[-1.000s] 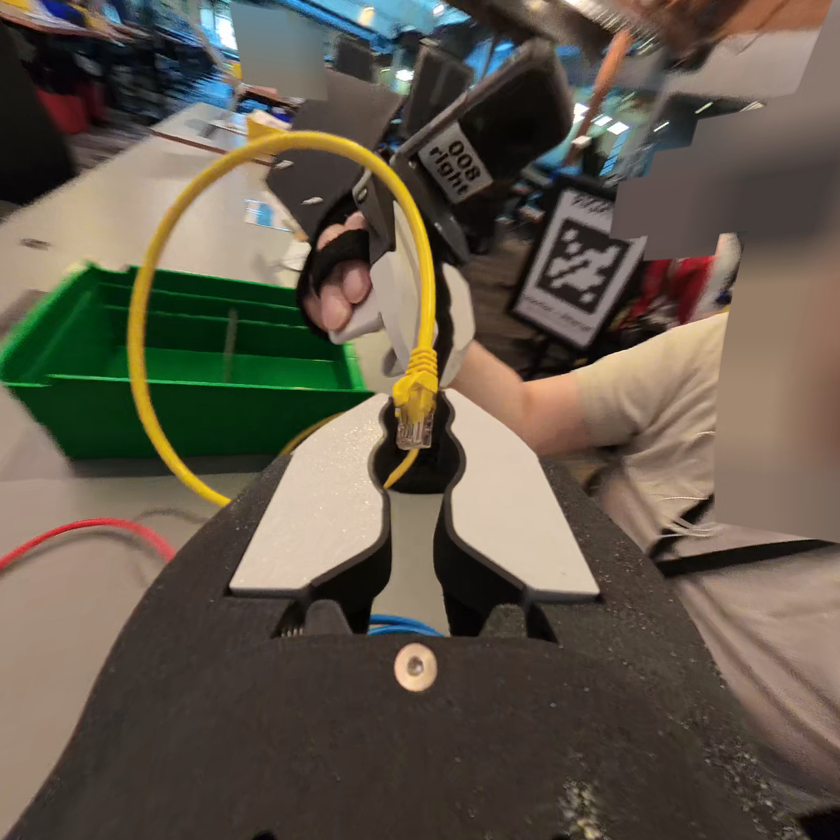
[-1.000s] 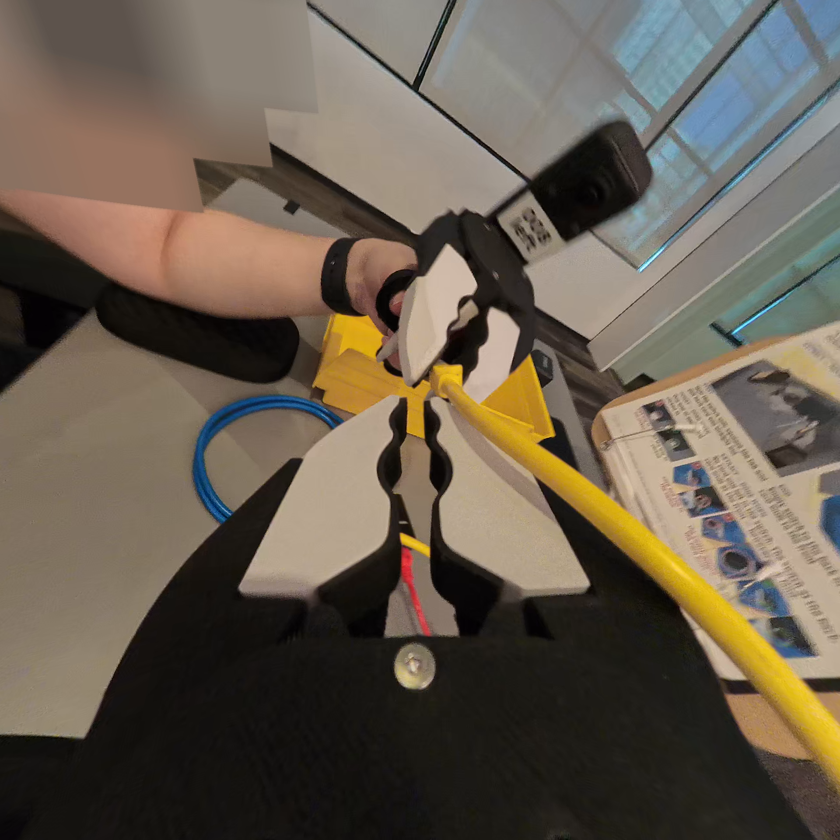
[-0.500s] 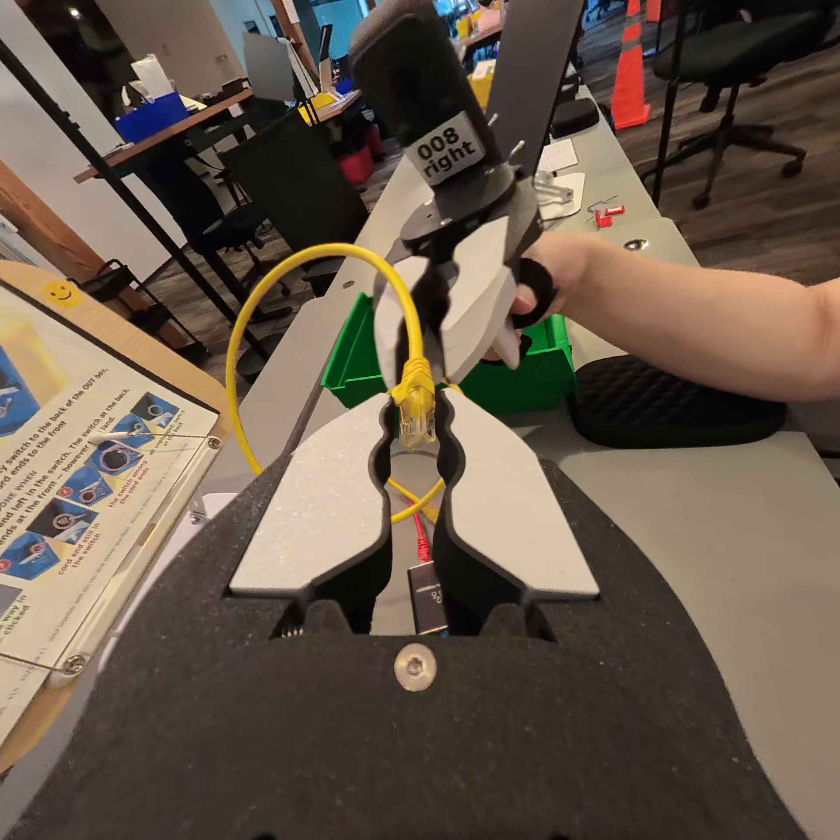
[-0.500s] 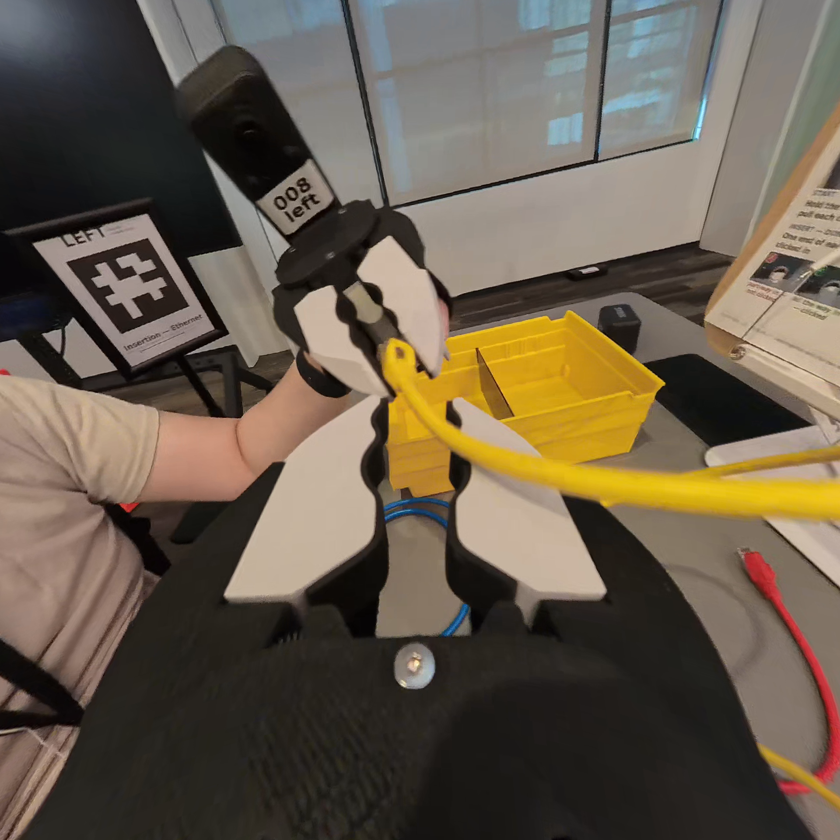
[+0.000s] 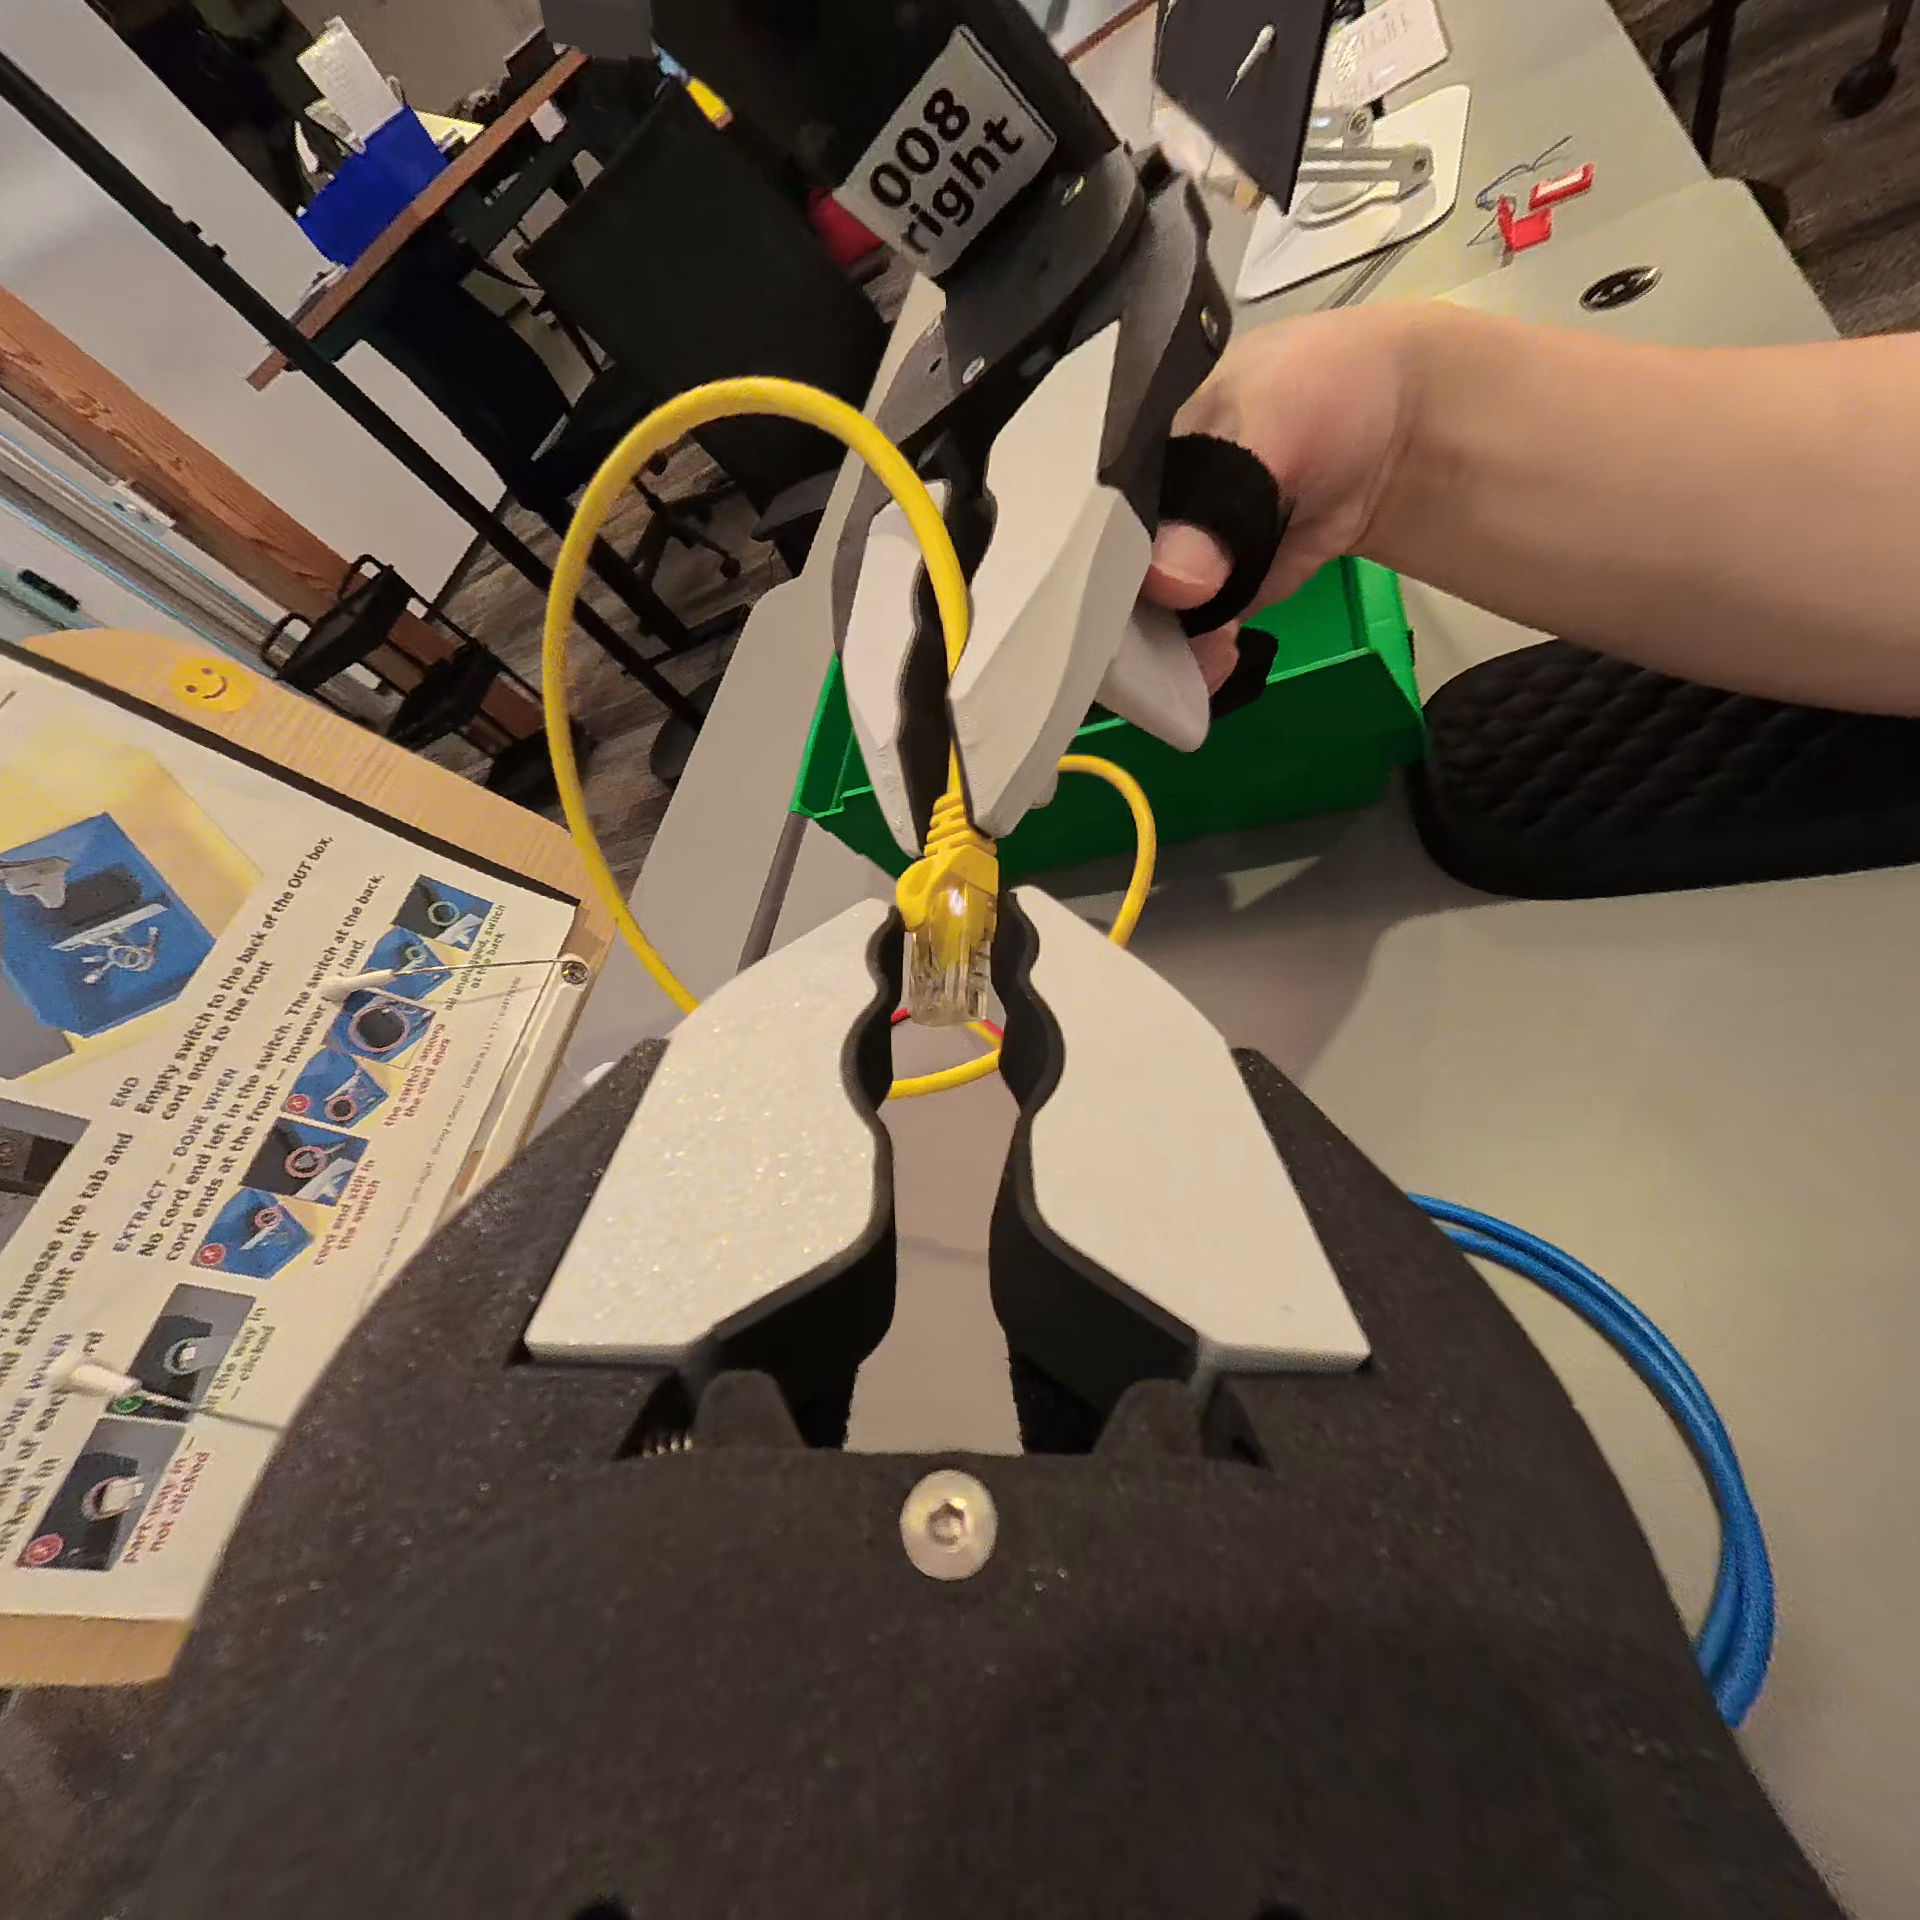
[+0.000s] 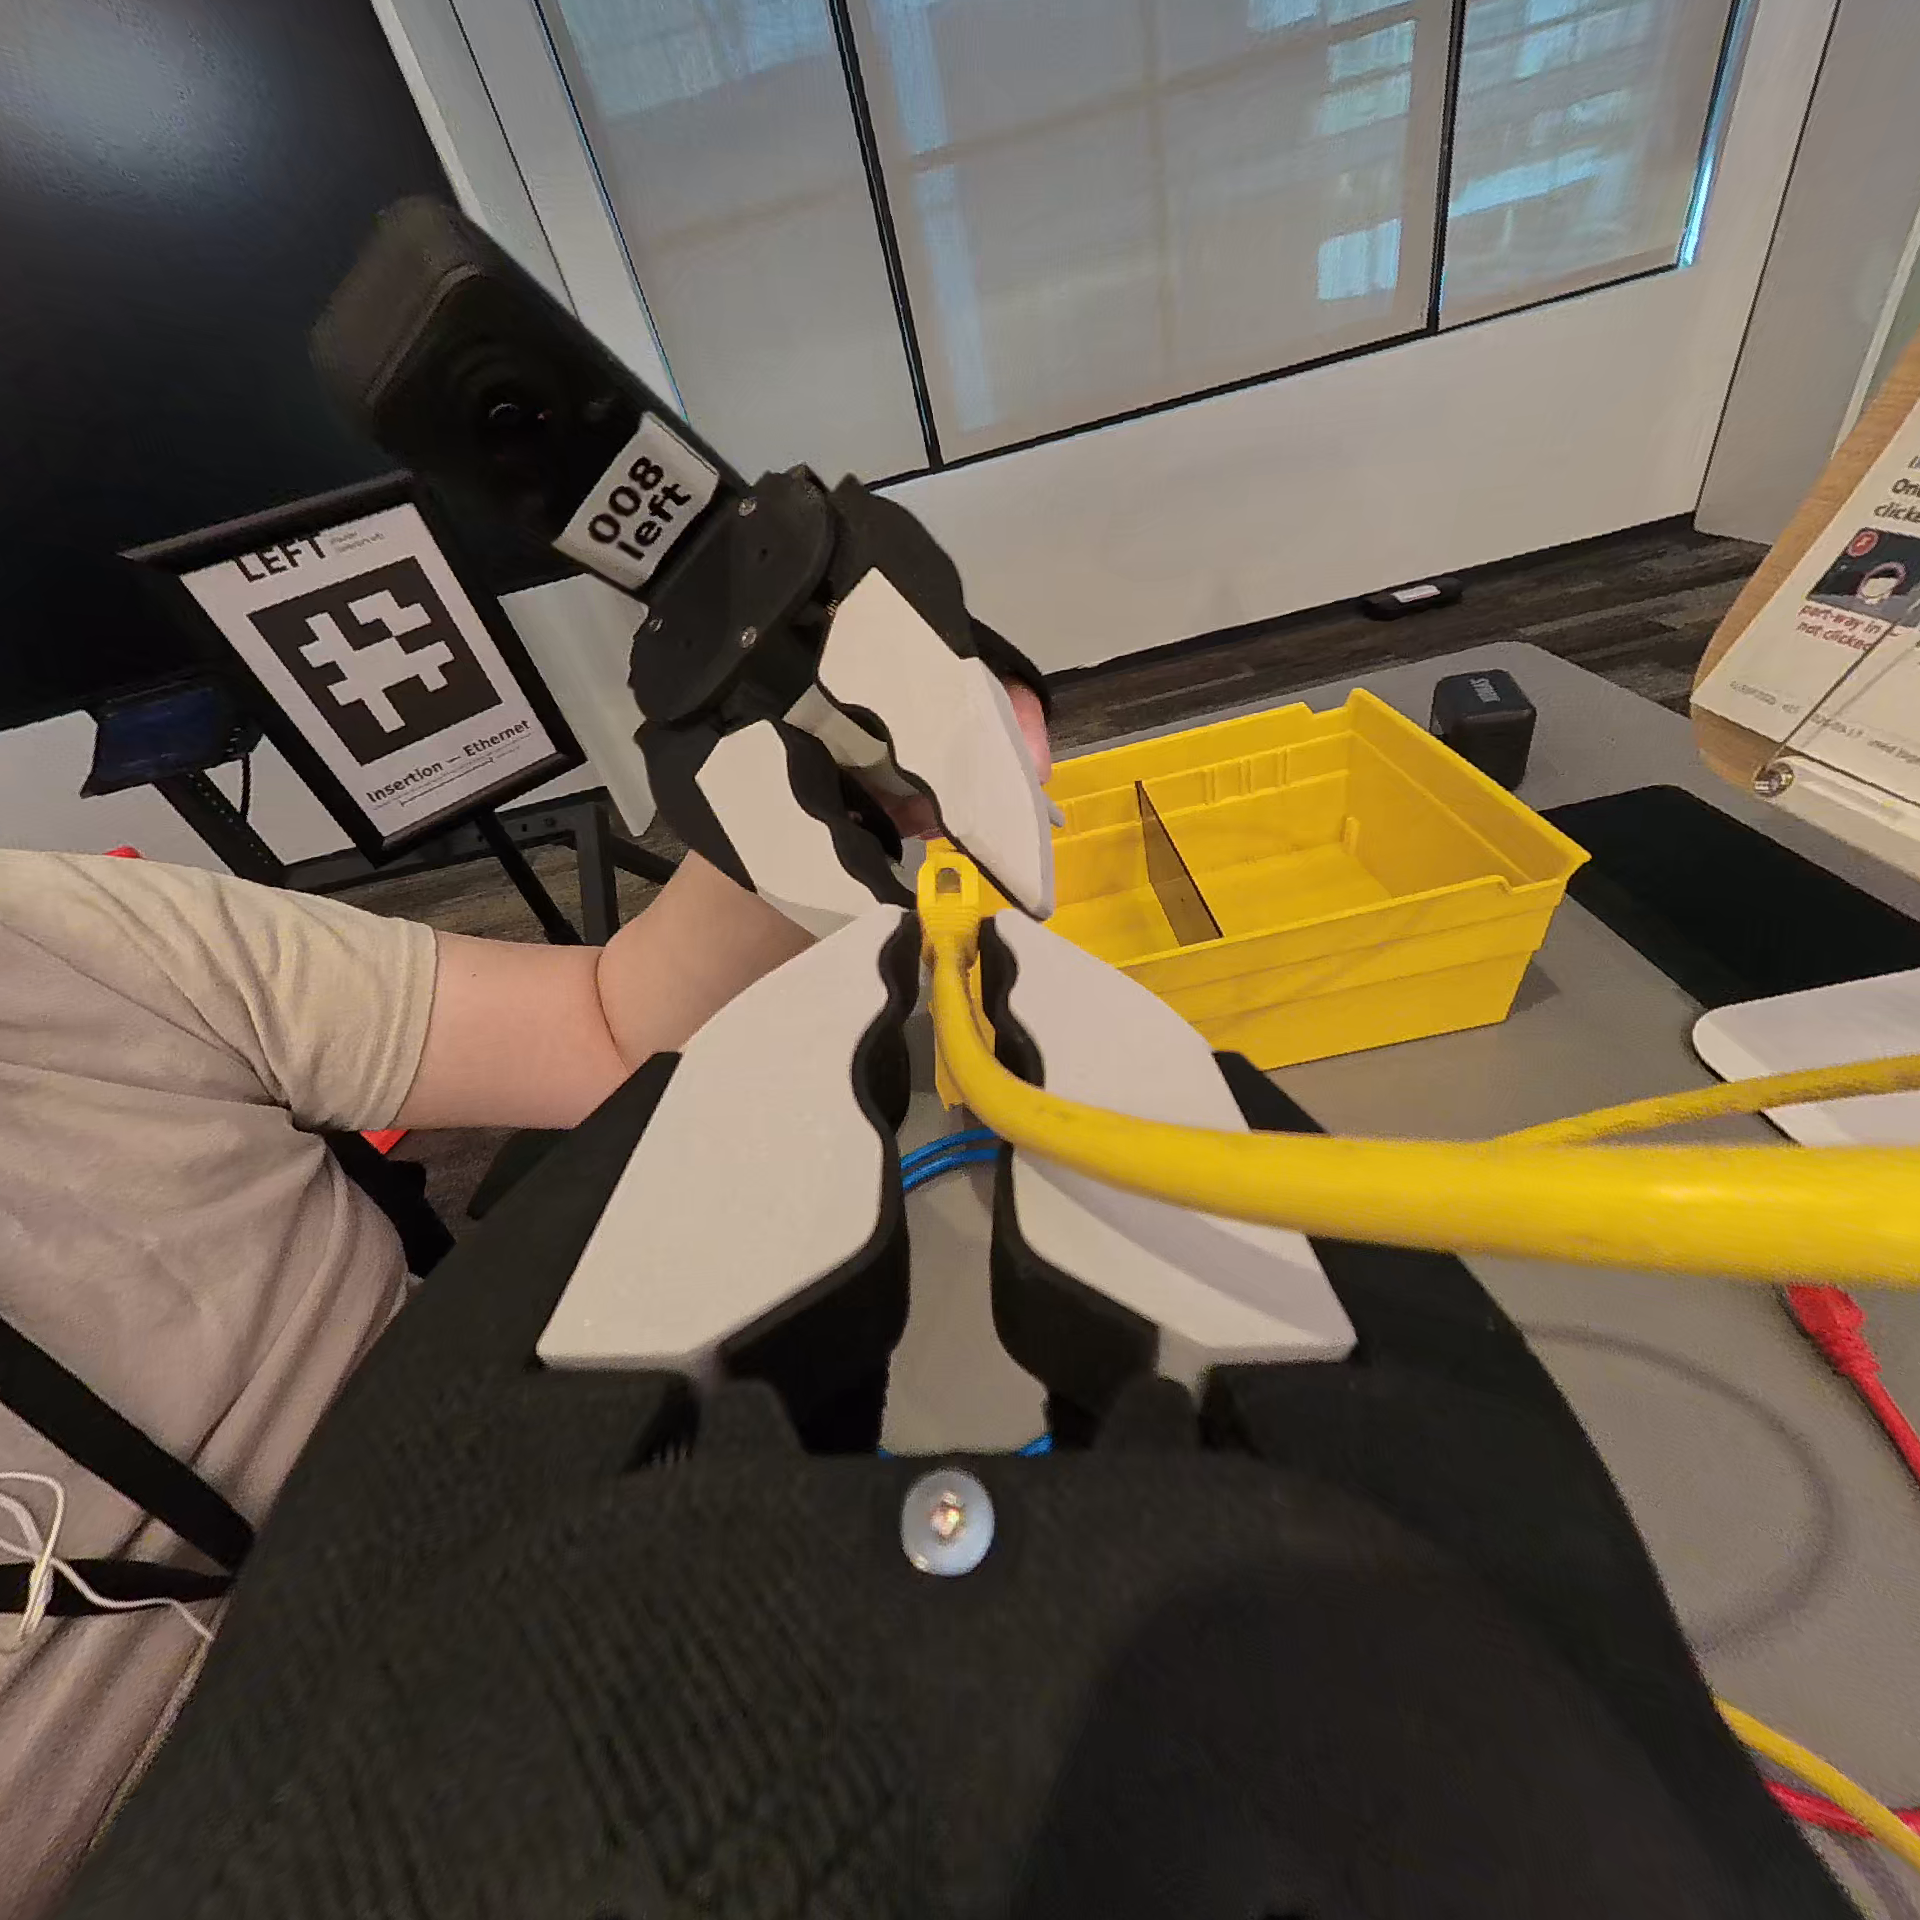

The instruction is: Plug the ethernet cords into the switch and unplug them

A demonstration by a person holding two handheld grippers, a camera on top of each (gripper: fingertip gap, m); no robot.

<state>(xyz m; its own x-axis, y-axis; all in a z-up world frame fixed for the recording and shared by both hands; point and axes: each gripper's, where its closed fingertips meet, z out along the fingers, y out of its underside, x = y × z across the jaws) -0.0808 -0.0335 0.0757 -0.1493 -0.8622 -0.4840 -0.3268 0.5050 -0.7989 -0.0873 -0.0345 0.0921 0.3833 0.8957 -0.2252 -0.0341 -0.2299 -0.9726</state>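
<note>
The left hand-held gripper (image 5: pixel 948 961) clamps the clear-tipped plug (image 5: pixel 945 961) of a thin yellow ethernet cord (image 5: pixel 582 665), while the right hand-held gripper (image 6: pixel 951 940) is closed on that cord's ribbed boot just behind the plug, both held above the grey table (image 5: pixel 1558 1091). The left wrist view alone shows a green plastic bin (image 5: pixel 1299 748), a coiled blue cable (image 5: pixel 1662 1403) and an illustrated instruction board (image 5: pixel 208 1039). The right wrist view alone shows a divided yellow plastic bin (image 6: pixel 1351 914).

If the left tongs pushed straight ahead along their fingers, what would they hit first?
Most likely the right tongs, whose tips sit just past the yellow plug that the left tongs grip; depth is uncertain.
</note>
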